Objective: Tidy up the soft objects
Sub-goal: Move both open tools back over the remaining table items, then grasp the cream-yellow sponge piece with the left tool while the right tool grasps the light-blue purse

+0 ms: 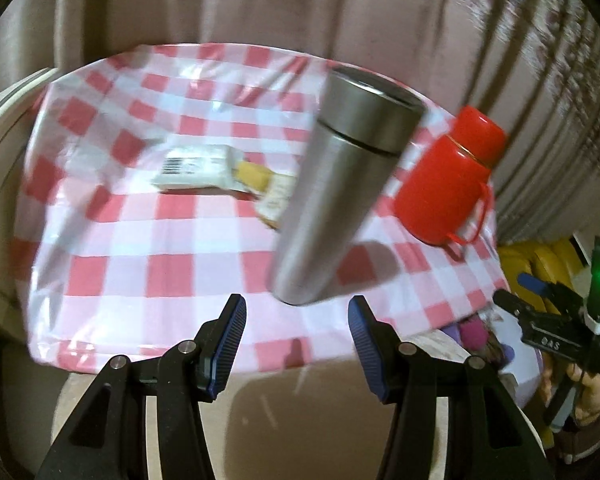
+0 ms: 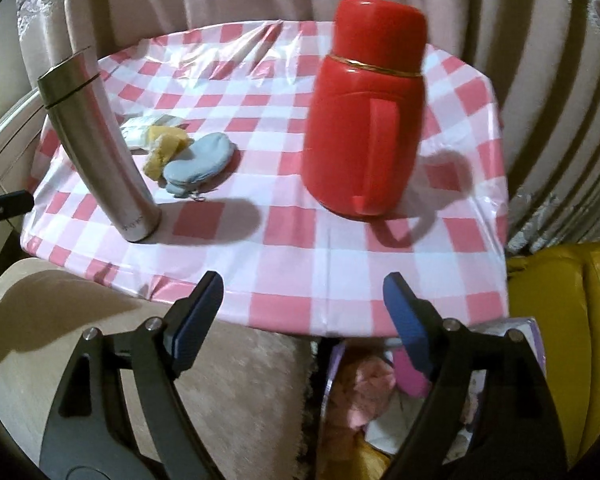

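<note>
Sock (image 2: pixel 198 162) (pale blue) lies flat, toe pointing up-right

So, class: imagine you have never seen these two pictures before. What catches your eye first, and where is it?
The red flask stands out first, upright on the right of the checked cloth. Next comes the steel flask on the left, with a blue sock and yellow cloth lying between them, further back. Both sets of tongs are open with nothing in them.
</note>
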Tool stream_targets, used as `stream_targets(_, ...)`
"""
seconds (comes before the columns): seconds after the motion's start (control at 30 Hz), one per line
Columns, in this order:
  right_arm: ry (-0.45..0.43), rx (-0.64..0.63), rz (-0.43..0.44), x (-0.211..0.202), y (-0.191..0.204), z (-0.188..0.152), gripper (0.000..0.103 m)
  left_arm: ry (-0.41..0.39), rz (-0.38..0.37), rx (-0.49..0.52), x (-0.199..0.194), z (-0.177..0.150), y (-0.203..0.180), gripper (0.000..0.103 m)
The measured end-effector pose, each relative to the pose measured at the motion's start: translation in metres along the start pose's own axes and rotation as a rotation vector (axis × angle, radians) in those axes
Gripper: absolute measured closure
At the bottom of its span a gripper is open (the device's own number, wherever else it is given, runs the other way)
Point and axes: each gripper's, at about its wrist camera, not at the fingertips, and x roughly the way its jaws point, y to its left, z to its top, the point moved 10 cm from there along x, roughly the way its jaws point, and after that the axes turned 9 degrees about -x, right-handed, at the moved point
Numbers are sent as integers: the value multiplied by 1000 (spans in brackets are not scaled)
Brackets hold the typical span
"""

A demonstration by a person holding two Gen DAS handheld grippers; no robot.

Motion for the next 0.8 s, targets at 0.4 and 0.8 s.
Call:
stream_targets(0.4, -7, -46, 43, 34, 25, 39, 19, -43, 75, -120, 8, 35, 68, 37)
stream_targets(0.8, 22, -84, 88, 86, 49, 74, 19, 17, 26, -123, 53, 61, 84, 37)
